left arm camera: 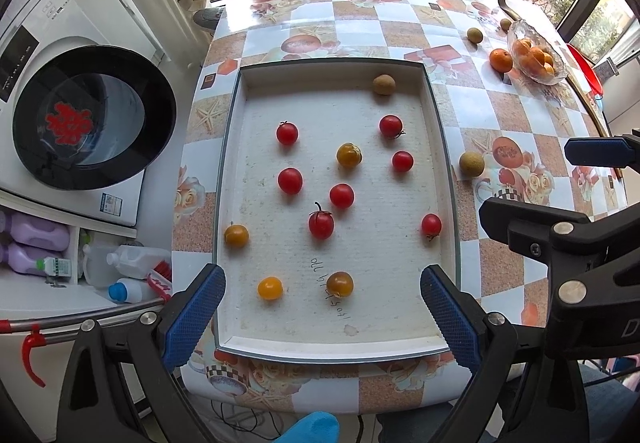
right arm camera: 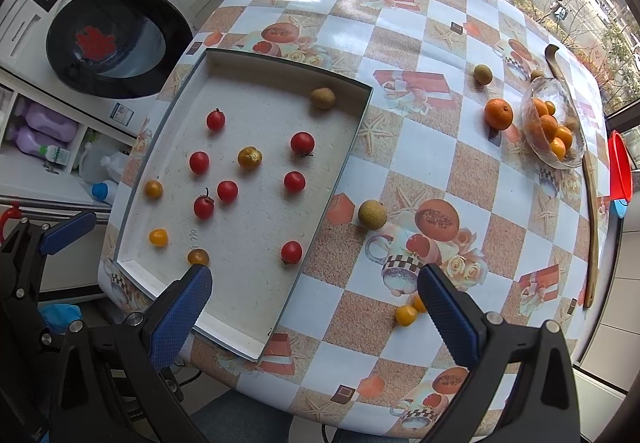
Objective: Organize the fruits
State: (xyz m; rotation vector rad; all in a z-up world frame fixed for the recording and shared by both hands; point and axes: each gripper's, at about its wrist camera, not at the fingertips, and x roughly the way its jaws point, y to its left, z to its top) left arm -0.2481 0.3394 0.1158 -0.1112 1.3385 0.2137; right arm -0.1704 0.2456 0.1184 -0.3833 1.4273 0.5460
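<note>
Both grippers hover above the table's near edge, fingers spread wide, holding nothing: the left gripper (left arm camera: 322, 317) over the tray (left arm camera: 438, 123), the right gripper (right arm camera: 316, 309) beside it. The tray holds seven red tomatoes (left arm camera: 341, 195), four yellow tomatoes (left arm camera: 270, 287) and one brown fruit (left arm camera: 384, 85). The glass bowl (right arm camera: 576, 159) of oranges stands well apart.

From the left wrist we look steeply down, close over the tray (left arm camera: 240, 339) at the desk's (left arm camera: 360, 19) near edge. From the right wrist we sit further right, sharing tray and bowl (right arm camera: 568, 159).
</note>
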